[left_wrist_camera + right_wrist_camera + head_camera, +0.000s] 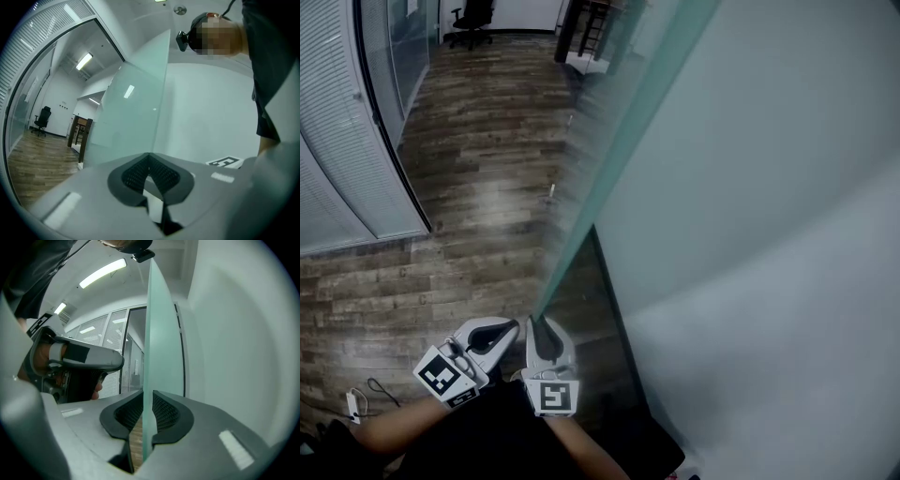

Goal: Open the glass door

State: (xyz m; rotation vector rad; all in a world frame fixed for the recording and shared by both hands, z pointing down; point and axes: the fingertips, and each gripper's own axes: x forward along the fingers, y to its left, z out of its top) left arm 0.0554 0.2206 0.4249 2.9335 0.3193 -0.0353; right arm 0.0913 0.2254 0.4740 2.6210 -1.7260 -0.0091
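The right gripper (540,325) (148,401) stood closed on the free edge of the glass door (617,145) (154,333). In the right gripper view the greenish pane ran upright between its two ribbed pads (164,411), which lay against both faces of the glass. Just beside it on the left, the left gripper (512,328) (150,159) held nothing. Its pad tips met in a point in the left gripper view, leaving only a small gap lower down. Its grey body also showed at the left of the right gripper view (82,357). Each gripper carried its marker cube (444,377) nearest the person, whose forearms reached in from the bottom of the head view.

The door rose away from the grippers as a frosted sheet (its thin edge tinted green), slanting up and to the right across the head view, with a pale wall (787,356) beyond it. To the left lay a dark wood-plank floor (478,187), and a partition with white blinds (337,159) ran along the far left. At the far end of the room stood a black office chair (472,21) (42,120).
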